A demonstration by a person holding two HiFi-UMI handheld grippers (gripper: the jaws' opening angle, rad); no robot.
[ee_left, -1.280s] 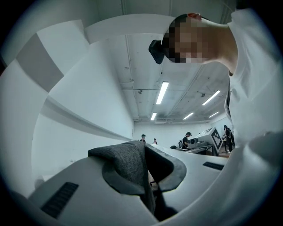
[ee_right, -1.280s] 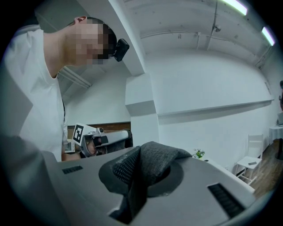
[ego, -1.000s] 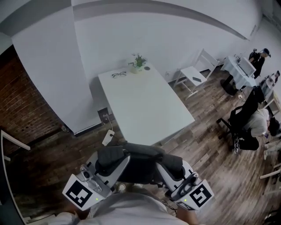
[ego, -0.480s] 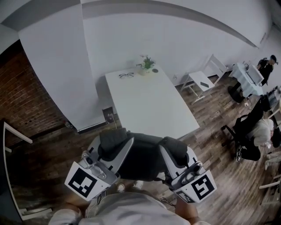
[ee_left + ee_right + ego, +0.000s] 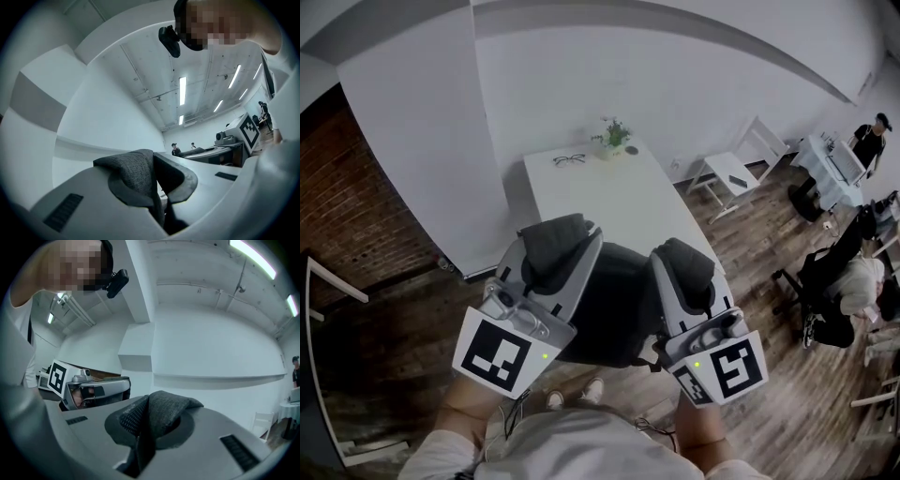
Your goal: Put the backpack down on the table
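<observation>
While a fold of its cloth was pinched tight in the left gripper (image 5: 555, 246) and in the right gripper (image 5: 684, 264), the dark grey fabric backpack (image 5: 614, 305) was held up at the near end of the white rectangular table (image 5: 619, 202).

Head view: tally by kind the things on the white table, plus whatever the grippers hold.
Glasses: 1
Potted plant: 1
Small dark round thing: 1
Backpack, held off the table: 1
Total: 4
</observation>
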